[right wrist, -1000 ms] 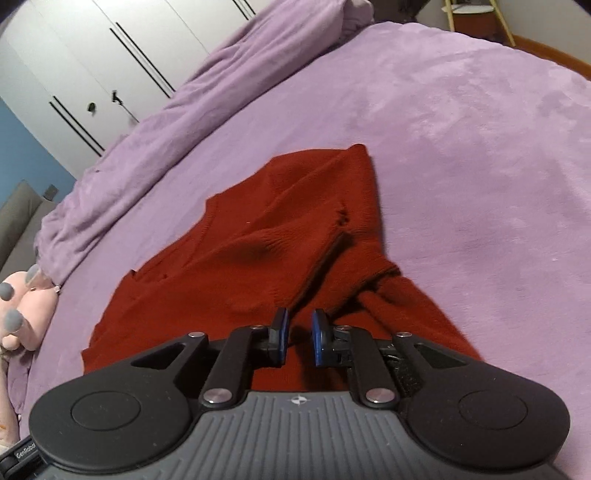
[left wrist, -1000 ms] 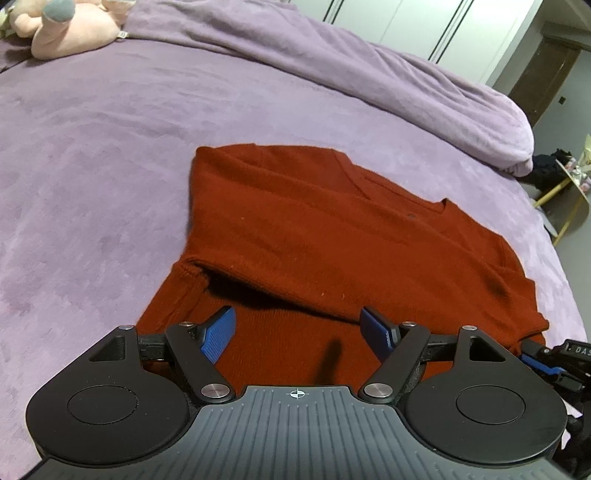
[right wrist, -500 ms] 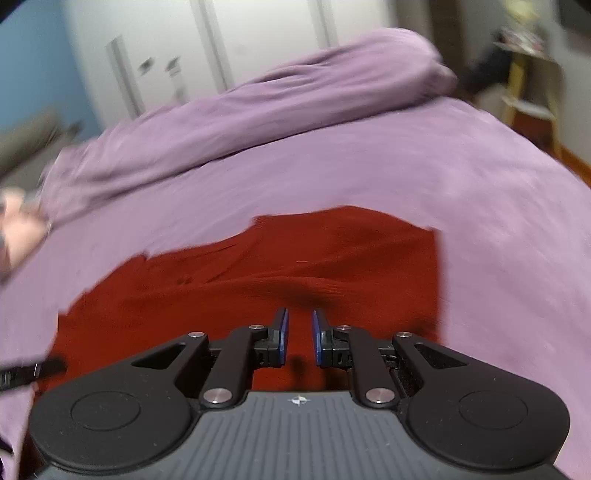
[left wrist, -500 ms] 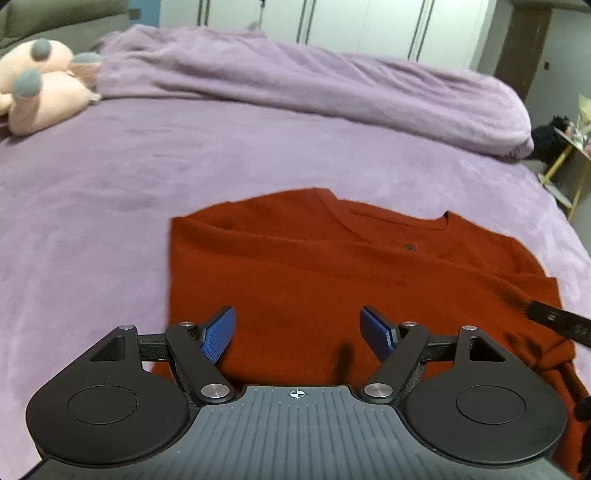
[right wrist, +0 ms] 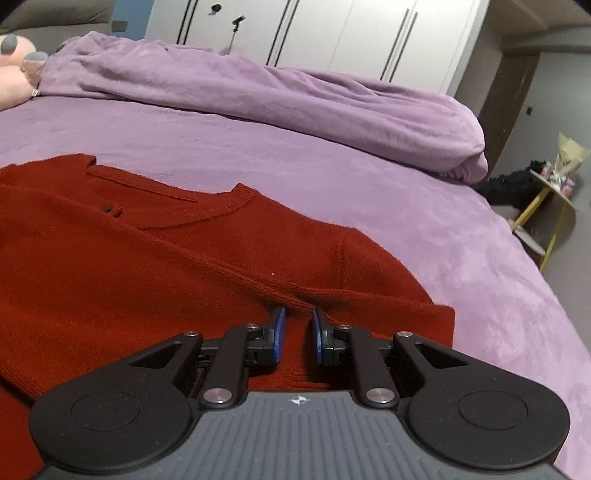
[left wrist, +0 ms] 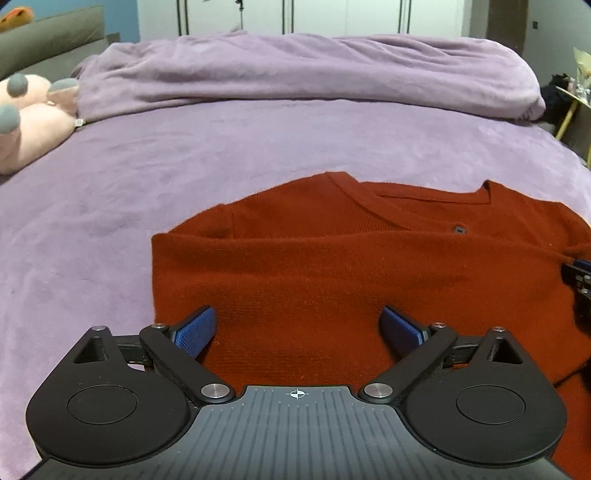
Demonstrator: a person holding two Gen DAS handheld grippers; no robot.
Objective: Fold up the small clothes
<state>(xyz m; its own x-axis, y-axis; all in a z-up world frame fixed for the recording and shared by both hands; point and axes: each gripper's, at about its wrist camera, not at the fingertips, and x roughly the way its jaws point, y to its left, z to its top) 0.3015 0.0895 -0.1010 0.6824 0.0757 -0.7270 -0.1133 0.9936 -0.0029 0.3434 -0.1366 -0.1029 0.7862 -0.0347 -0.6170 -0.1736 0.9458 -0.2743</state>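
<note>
A red knitted sweater (left wrist: pixel 332 266) lies flat on the purple bed (left wrist: pixel 184 147), neckline away from me, its lower part folded up over the chest. My left gripper (left wrist: pixel 297 325) hovers over the sweater's near left part; its jaws are opening wide and nothing is between them. My right gripper (right wrist: pixel 298 317) sits low on the sweater (right wrist: pixel 147 277) near its right edge. Its jaws are only a narrow gap apart and starting to open, with a tight crease of knit running in between the fingertips. The right gripper's tip (left wrist: pixel 580 273) also shows at the right edge of the left wrist view.
A rumpled purple duvet (left wrist: pixel 295 70) is heaped along the far side of the bed. A pink plush toy (left wrist: pixel 26 122) lies at the far left. White wardrobe doors (right wrist: pixel 332 33) stand behind, and a yellow-legged side table (right wrist: pixel 550 195) is beyond the bed's right edge.
Both grippers rolled level and moved across the sweater. The loose, bunched fold now lies flat and squared. The left jaws have spread wider; the right jaws stay narrow.
</note>
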